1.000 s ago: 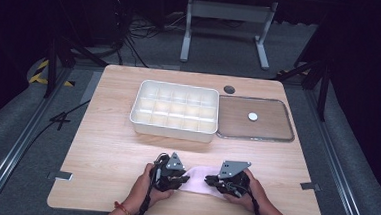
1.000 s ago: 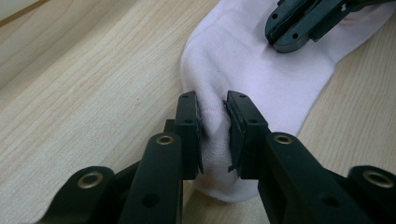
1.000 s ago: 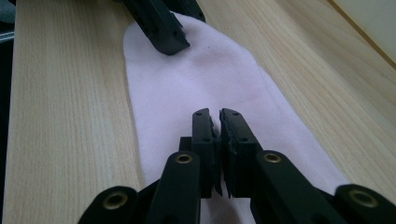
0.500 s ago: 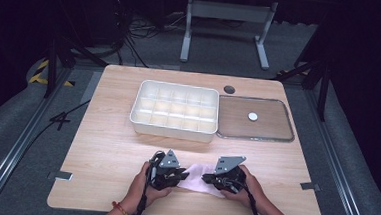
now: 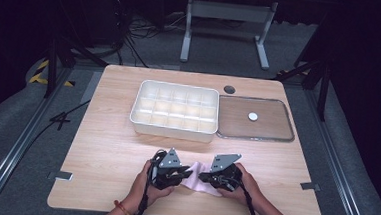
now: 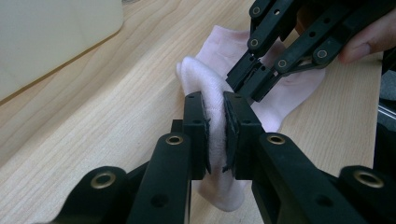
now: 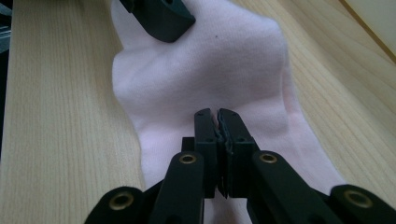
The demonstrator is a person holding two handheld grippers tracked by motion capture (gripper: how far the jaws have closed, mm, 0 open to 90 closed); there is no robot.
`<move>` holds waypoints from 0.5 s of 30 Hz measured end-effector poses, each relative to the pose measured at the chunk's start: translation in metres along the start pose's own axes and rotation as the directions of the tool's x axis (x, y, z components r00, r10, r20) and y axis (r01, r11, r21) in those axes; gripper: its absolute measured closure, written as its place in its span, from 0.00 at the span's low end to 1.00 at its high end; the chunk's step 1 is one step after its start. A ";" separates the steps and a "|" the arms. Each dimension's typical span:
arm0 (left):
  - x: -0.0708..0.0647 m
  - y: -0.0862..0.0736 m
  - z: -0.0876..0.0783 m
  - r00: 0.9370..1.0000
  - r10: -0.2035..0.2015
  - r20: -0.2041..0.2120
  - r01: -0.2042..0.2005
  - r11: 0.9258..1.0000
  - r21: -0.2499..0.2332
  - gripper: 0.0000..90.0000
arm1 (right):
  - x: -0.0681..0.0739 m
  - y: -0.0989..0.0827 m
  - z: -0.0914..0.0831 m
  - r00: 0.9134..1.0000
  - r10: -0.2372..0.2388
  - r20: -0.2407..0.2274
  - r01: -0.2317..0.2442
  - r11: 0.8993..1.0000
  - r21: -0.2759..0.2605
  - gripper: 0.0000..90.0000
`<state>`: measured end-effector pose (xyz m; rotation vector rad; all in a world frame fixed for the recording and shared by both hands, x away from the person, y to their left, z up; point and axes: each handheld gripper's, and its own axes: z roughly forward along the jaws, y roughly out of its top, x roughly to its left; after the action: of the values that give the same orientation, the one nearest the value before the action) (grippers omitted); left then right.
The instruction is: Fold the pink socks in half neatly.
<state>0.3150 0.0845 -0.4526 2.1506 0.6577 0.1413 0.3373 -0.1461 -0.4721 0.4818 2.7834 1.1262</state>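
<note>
Bench | my left claw (image 6: 214, 133) pinches a fold of pink sock (image 6: 219, 88); right claw (image 7: 220, 133) clamped on its flat | light, limp, best held at edges

Black two-jaw left gripper (image 5: 187, 174) and right gripper (image 5: 203, 177) have linked arms with brass-coloured rivets, grey triangular top plates and black cables; apparently a red-orange band circles the left wrist.

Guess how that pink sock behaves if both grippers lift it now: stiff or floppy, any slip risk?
Probably floppy: the pink sock bunches into a ridge between the left gripper pads and lies wrinkled on the table. Likely light, since it is thin knit fabric. Slipping seems unlikely: the right gripper is also pinched shut on a fold, though the middle should sag between them.
</note>
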 end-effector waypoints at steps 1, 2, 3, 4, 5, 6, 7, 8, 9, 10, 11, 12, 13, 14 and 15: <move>0.000 0.000 0.000 1.000 0.003 0.002 -0.003 1.000 -0.002 0.89 | 0.000 0.000 0.000 1.000 -0.001 0.001 0.001 1.000 0.001 0.96; 0.000 0.001 0.000 1.000 -0.001 0.002 0.001 1.000 -0.008 0.89 | 0.000 0.001 0.001 1.000 -0.005 0.003 0.005 1.000 0.003 0.96; 0.000 0.001 0.000 1.000 0.000 0.002 0.000 1.000 -0.004 0.89 | 0.001 0.001 0.001 1.000 -0.004 -0.005 0.004 1.000 0.002 0.96; 0.000 0.002 0.000 1.000 0.003 0.003 -0.003 1.000 -0.004 0.89 | 0.000 0.002 0.001 1.000 -0.008 -0.001 0.008 1.000 0.003 0.96; 0.000 0.002 0.000 1.000 0.006 0.004 -0.006 1.000 -0.003 0.89 | 0.000 0.002 0.002 1.000 -0.008 -0.002 0.008 1.000 0.004 0.96; 0.000 0.002 0.001 1.000 0.002 0.002 -0.002 1.000 -0.001 0.89 | 0.000 0.003 0.002 1.000 -0.009 0.001 0.009 1.000 0.006 0.96; 0.001 0.003 0.002 1.000 -0.002 0.004 0.002 1.000 -0.005 0.89 | 0.000 0.004 0.003 1.000 -0.010 -0.008 0.010 1.000 0.006 0.96; 0.001 0.005 0.004 1.000 -0.006 0.008 0.006 1.000 -0.007 0.89 | 0.000 0.005 0.003 1.000 -0.016 -0.002 0.016 1.000 0.008 0.96; -0.001 0.007 0.006 1.000 -0.004 0.004 0.004 1.000 -0.003 0.89 | 0.001 0.005 0.004 1.000 -0.014 -0.002 0.014 1.000 0.008 0.96; -0.002 0.009 0.008 1.000 0.007 -0.004 -0.007 1.000 0.004 0.89 | 0.001 0.006 0.004 1.000 -0.020 0.001 0.020 1.000 0.009 0.96; -0.003 0.010 0.009 1.000 0.007 -0.007 -0.007 1.000 0.008 0.89 | 0.001 0.006 0.005 1.000 -0.018 -0.001 0.018 1.000 0.007 0.96; -0.003 0.011 0.011 1.000 0.011 -0.007 -0.011 1.000 0.012 0.89 | 0.000 0.006 0.005 1.000 -0.017 0.000 0.017 1.000 0.004 0.95; -0.003 0.012 0.013 1.000 0.012 -0.012 -0.012 1.000 0.024 0.89 | 0.000 0.006 0.005 1.000 -0.015 0.003 0.015 1.000 0.002 0.94; -0.003 0.012 0.014 1.000 0.009 -0.016 -0.008 1.000 0.024 0.89 | 0.000 0.005 0.005 1.000 -0.011 0.002 0.011 1.000 -0.003 0.92; -0.003 0.012 0.014 1.000 0.009 -0.016 -0.008 1.000 0.024 0.89 | 0.000 0.005 0.004 1.000 -0.007 0.002 0.007 1.000 -0.007 0.90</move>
<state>0.3214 0.0670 -0.4517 2.1774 0.6630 0.1566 0.3395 -0.1401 -0.4718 0.4720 2.7760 1.1332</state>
